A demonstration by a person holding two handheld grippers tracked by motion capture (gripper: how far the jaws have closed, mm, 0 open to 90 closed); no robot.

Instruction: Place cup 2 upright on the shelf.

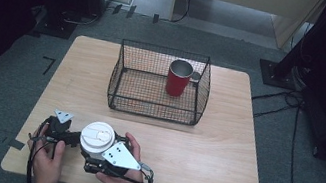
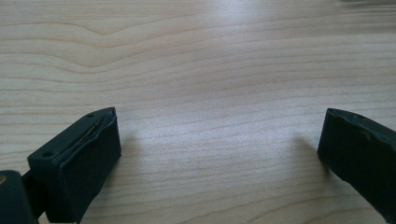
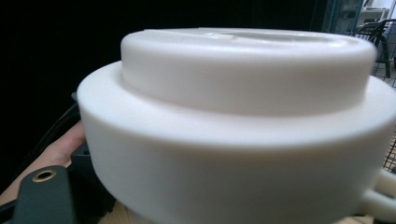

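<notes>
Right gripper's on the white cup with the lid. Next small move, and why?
Probably lift the white lidded cup straight up a little. The right gripper is shut on it near the table's front edge, the left gripper stands open over bare wood, and the wire basket with the red mug lies farther back, so the cup needs height first.

A table (image 1: 222,147) carries a wire basket (image 1: 126,72) at its twelve o'clock side, near the far edge. Inside the basket a mug (image 1: 178,79) stands upright toward three o'clock, its handle pointing to three o'clock. At the table's seven o'clock corner, near the front edge, stands a lidded cup (image 1: 97,138). The left gripper (image 1: 72,137) lies at the cup's nine o'clock, just beside it. The right gripper (image 1: 103,159) sits at the cup's five o'clock, against it. The cup and basket are well apart.
</notes>
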